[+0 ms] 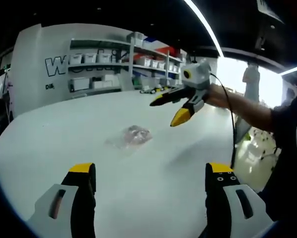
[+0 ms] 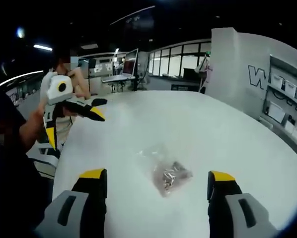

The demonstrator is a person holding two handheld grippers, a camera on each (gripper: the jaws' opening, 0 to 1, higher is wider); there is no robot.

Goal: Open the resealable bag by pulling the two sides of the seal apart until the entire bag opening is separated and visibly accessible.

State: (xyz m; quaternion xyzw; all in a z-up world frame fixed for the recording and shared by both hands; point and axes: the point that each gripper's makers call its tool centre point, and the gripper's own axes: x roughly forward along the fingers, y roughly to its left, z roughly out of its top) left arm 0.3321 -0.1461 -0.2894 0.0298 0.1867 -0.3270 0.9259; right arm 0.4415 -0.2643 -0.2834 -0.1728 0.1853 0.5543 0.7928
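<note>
Bag: the resealable bag (image 1: 130, 136) (image 2: 166, 173) lies flat on the white table (image 1: 153, 198) (image 2: 198, 124). It is clear plastic with a small heap of dark little pieces inside; what they are cannot be told. Whether the seal is closed cannot be told either.

Left gripper: in the left gripper view the left gripper (image 1: 151, 173) hangs above the table with the two jaws spread wide and nothing between them. The bag is beyond the yellow jaw tips, well apart from them, closer to the line of the left jaw than of the right one. In the right gripper view the same tool (image 2: 74, 121) is in a hand at the table's edge, off to the side of the bag and not touching it.

Right gripper: in the right gripper view the right gripper (image 2: 156, 174) is spread open and holds nothing. The bag appears between the two jaw tips and slightly beyond them, on the table. In the left gripper view this tool (image 1: 169, 110) is in the air past the bag, jaws apart, with a cable (image 1: 231, 119) hanging from it.

Background: shelves with white boxes (image 1: 123, 64) stand behind the table.
</note>
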